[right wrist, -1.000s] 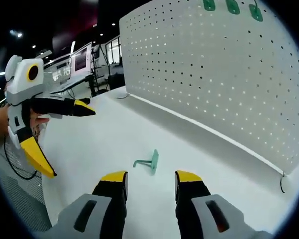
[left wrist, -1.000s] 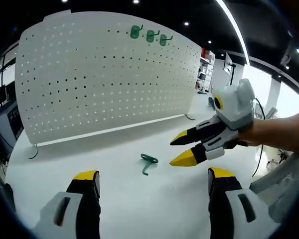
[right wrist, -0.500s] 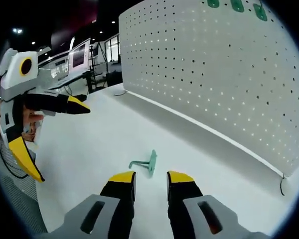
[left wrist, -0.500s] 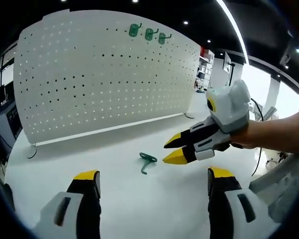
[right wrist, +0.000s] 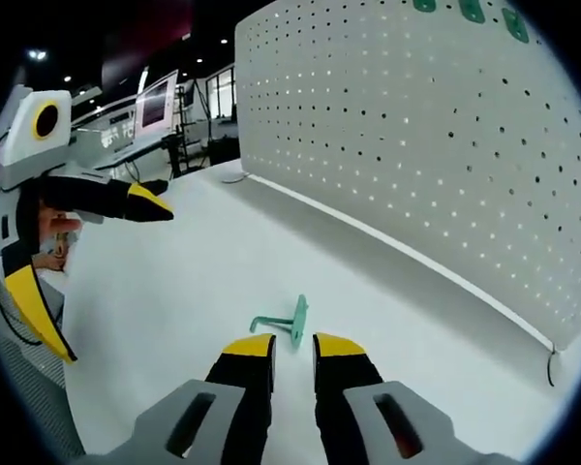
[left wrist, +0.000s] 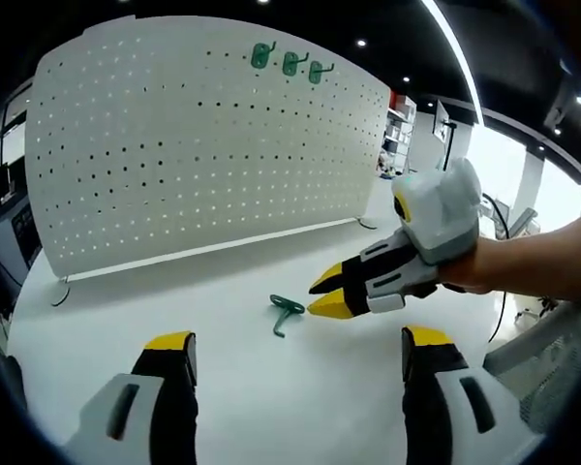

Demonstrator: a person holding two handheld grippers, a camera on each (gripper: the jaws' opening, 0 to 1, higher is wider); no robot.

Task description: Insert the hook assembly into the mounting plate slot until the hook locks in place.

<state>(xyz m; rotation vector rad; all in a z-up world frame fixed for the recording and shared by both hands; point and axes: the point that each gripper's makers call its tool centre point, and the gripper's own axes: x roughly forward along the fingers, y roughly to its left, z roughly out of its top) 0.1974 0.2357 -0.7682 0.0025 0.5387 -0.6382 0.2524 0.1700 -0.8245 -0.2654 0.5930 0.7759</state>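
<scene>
Your right gripper (right wrist: 292, 351) hangs low over the white table (right wrist: 174, 291), its jaws drawn close with only a narrow gap between the yellow tips, gripping nothing, and the green hook (right wrist: 287, 324) lies flat on the table just beyond those tips. In the left gripper view that same gripper (left wrist: 321, 294) sits just right of the hook (left wrist: 285, 312), near it but seemingly not touching. Your left gripper (left wrist: 295, 354) is spread wide and empty, well back from the hook. You are at the pick-up step: nothing is grasped, and the white pegboard (left wrist: 203, 145) stands upright behind the hook, well apart from it, with three green hooks (left wrist: 289, 62) already mounted near its top edge. Next, you likely need to bracket the hook's stem with the tips, close, lift, then carry it to a free slot.
</scene>
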